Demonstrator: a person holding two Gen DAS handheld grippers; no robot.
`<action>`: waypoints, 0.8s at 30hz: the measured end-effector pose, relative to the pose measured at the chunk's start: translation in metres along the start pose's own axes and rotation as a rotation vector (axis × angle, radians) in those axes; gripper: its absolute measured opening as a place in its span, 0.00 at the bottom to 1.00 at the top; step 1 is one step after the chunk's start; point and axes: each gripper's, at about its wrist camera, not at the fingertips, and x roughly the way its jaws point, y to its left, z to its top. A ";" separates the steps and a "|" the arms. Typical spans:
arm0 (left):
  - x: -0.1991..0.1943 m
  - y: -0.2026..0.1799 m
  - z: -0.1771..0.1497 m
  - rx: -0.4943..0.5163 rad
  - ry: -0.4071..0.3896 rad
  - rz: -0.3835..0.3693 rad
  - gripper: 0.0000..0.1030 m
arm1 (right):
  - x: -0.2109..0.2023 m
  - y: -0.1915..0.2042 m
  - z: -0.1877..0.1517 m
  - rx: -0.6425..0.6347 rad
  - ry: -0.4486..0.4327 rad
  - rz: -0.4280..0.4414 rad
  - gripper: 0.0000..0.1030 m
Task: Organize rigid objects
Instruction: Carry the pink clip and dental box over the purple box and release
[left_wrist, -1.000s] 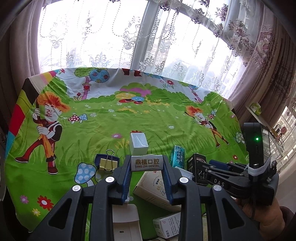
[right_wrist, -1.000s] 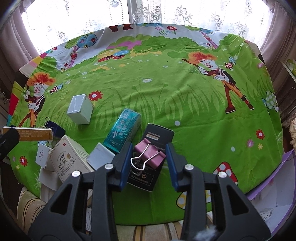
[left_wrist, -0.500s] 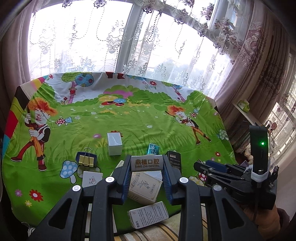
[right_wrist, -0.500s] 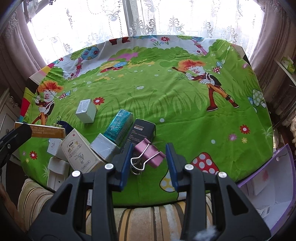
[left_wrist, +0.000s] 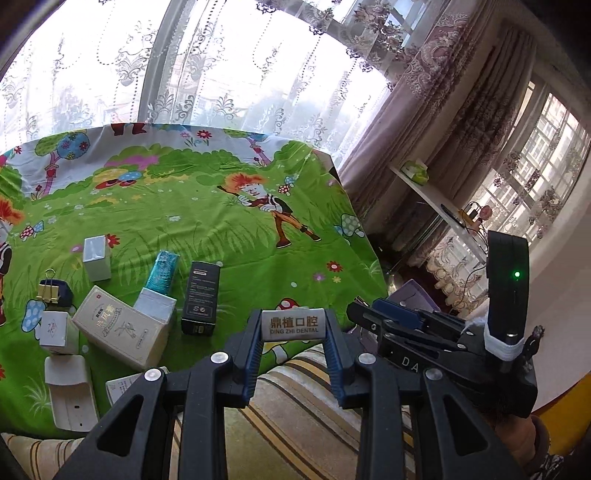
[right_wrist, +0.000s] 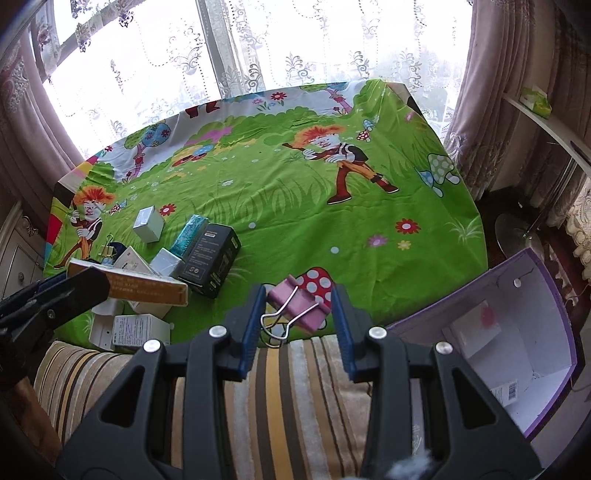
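Left gripper (left_wrist: 293, 328) is clamped on a dental box (left_wrist: 291, 325), lower centre. Right gripper (right_wrist: 298, 308) pinches a pink clip (right_wrist: 299, 304), presumably bound for the open purple bin (right_wrist: 554, 291), lower right.

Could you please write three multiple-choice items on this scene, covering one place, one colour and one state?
1. Where does the purple box stand?
A. beyond the cloth's right edge
B. at the cloth's centre
C. by the window

2. What colour is the binder clip in the right gripper?
A. black
B. pink
C. green

3. What state is the left gripper in?
A. open, empty
B. shut on a DING ZHI DENTAL box
C. shut on a gold clip

Answers: 1 A, it sits off the cloth; 2 B, its body is pink; 3 B, the labelled box sits between the jaws.
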 end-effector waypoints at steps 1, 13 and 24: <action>0.005 -0.007 -0.002 0.003 0.014 -0.020 0.31 | -0.004 -0.008 -0.002 0.011 -0.004 -0.009 0.39; 0.058 -0.086 -0.016 0.041 0.141 -0.195 0.31 | -0.041 -0.115 -0.019 0.168 -0.045 -0.147 0.39; 0.081 -0.112 -0.024 0.080 0.203 -0.232 0.50 | -0.058 -0.167 -0.028 0.271 -0.067 -0.238 0.52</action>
